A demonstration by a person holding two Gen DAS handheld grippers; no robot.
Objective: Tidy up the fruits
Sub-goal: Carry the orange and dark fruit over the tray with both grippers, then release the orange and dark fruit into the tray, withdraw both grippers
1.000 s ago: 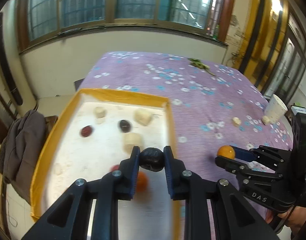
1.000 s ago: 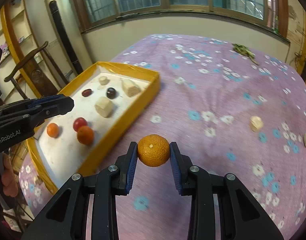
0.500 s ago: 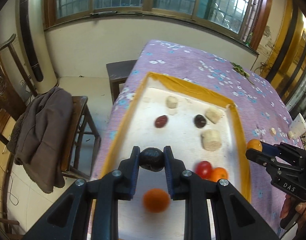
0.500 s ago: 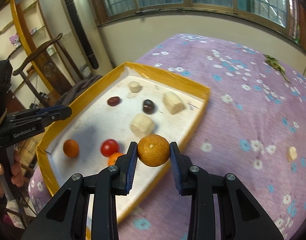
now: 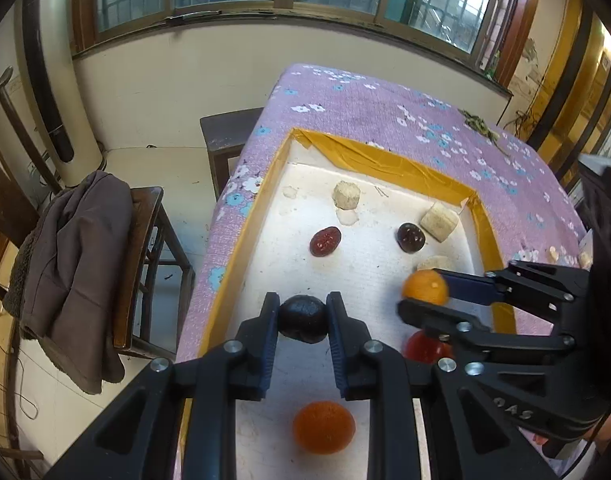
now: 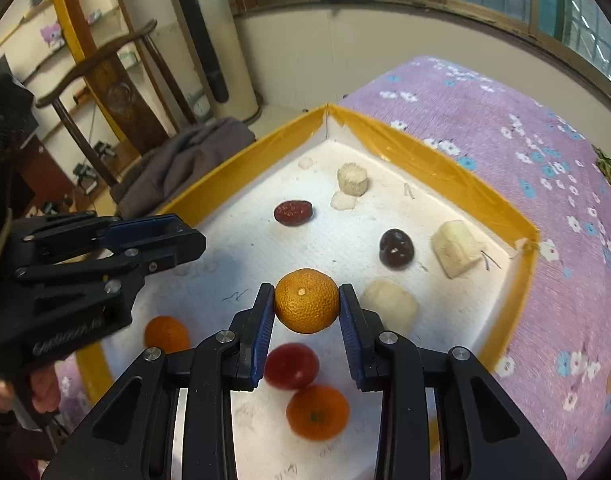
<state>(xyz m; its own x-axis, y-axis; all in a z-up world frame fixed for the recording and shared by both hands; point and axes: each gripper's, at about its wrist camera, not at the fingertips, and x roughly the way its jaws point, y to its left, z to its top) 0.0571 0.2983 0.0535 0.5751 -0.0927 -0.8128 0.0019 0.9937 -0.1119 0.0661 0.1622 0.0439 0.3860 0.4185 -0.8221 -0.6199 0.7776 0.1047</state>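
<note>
My left gripper [image 5: 302, 318] is shut on a dark plum [image 5: 303, 319] above the near part of the yellow-rimmed tray [image 5: 389, 162]. My right gripper [image 6: 306, 301] is shut on a small orange [image 6: 306, 300] over the same tray [image 6: 417, 158]; in the left wrist view that orange [image 5: 425, 287] hangs at the right. On the white tray floor lie a red date [image 6: 292, 212], a dark plum [image 6: 395, 248], pale banana chunks [image 6: 455, 248], a red tomato [image 6: 291, 365] and two oranges [image 6: 317, 412]. From the right wrist view the left gripper [image 6: 185, 242] enters at the left; what it holds is hidden there.
The tray sits at the corner of a table under a purple flowered cloth [image 5: 385, 112]. A wooden chair with a grey jacket [image 5: 73, 264] stands beside the table's left edge. Loose pale pieces [image 5: 551, 254] lie on the cloth at the right. A hand [image 6: 41, 394] grips the left tool.
Both grippers have travelled from over the cloth to above the tray, each still clamped on its fruit. The right gripper with its orange now hangs well inside the tray rim.
</note>
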